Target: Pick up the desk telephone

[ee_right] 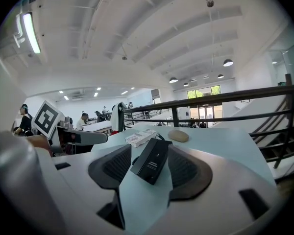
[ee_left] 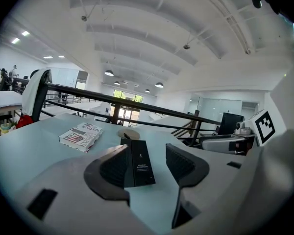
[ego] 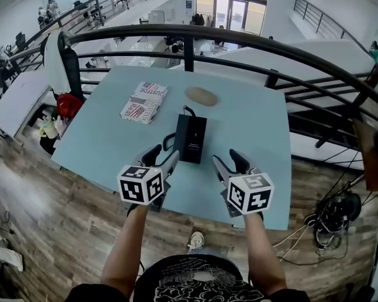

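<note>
You've got a pale blue bench [ego: 252,124] backed by a curved black railing [ego: 239,39], with wood-plank floor [ego: 44,212] under you. Past the rail, glass doors [ego: 230,11] glow with daylight. Overhead there's a white arched ceiling [ee_left: 152,28] with round hanging lamps [ee_left: 109,73]. Cables [ego: 331,222] tangle on the floor at right.

The table [ego: 255,134] looks smooth and matt, the desk telephone [ego: 191,138] matt black plastic, the floor [ego: 44,219] wood planks, the railing [ego: 189,31] dark metal.

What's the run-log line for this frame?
phase: pre-grasp | left tool: open, not touching telephone | right tool: open, not touching telephone | telephone: flat on table, untouched
</note>
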The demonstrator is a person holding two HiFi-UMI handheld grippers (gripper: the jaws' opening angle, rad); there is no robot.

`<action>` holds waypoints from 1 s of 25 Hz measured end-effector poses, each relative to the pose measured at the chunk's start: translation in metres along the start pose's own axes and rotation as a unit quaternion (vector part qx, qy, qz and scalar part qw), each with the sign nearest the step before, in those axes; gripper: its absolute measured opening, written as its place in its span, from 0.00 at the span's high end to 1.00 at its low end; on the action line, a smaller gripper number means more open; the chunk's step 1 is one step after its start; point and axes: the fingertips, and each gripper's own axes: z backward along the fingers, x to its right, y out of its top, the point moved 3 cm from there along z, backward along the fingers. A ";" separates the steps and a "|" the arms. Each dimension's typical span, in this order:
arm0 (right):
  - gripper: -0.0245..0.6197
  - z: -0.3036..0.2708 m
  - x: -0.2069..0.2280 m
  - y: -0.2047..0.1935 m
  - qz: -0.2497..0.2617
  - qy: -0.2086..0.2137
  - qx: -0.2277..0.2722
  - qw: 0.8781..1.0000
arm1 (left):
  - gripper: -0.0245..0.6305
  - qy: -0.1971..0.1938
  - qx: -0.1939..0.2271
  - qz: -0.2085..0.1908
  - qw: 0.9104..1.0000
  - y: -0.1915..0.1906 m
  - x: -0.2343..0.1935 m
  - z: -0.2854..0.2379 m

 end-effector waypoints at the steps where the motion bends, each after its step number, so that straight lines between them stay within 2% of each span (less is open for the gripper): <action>1: 0.63 -0.005 0.004 0.000 -0.001 0.003 -0.002 1.000 | 0.62 0.002 -0.001 0.000 1.000 0.001 -0.002 -0.006; 14: 0.56 -0.058 0.034 0.000 -0.041 0.050 -0.021 0.998 | 0.59 0.014 -0.043 0.002 0.999 -0.002 -0.030 -0.051; 25: 0.55 -0.098 0.042 -0.016 -0.076 0.059 -0.052 0.994 | 0.59 -0.037 -0.091 0.060 0.993 -0.024 -0.060 -0.092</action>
